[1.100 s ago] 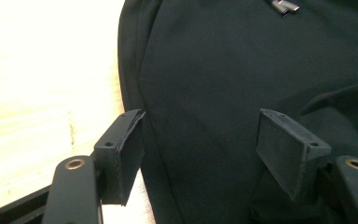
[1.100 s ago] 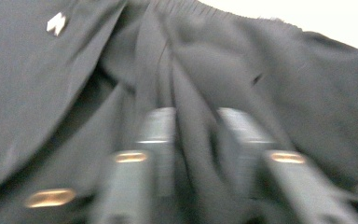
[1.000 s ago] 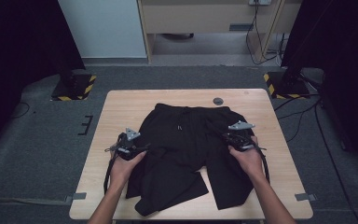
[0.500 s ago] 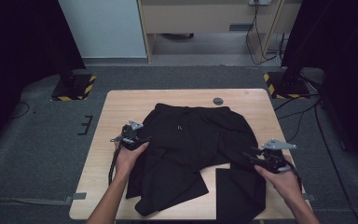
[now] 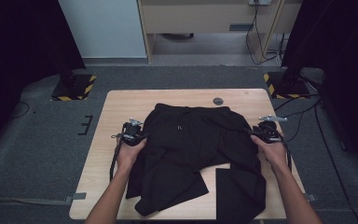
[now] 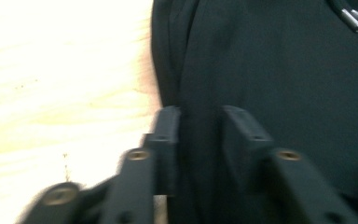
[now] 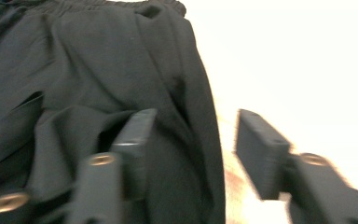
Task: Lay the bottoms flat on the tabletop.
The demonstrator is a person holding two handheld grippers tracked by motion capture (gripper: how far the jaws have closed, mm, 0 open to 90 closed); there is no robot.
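Observation:
A pair of black trousers (image 5: 191, 140) lies on the wooden table (image 5: 121, 107), waistband at the far side, legs folded toward the near edge. My left gripper (image 5: 139, 134) is at the garment's left edge. Its jaws have just been closing and now pinch a fold of the black cloth (image 6: 284, 70), with the left gripper (image 6: 200, 116) nearly closed around it. My right gripper (image 5: 257, 135) is at the right edge. Its jaws have been closing too, but the right gripper (image 7: 196, 116) still stands apart, one jaw on the trousers (image 7: 98, 60), the other over bare wood (image 7: 307, 56).
A small dark disc (image 5: 218, 101) lies on the table beyond the waistband. Drawstring tips (image 6: 354, 17) rest on the cloth. Stand bases with yellow-black stripes (image 5: 72, 88) (image 5: 284, 84) sit on the floor beside the far corners, with cables on the right.
My right hand swung out to the near right with a trouser leg, let go, and came back to the garment's right edge. The left gripper closed onto the left edge.

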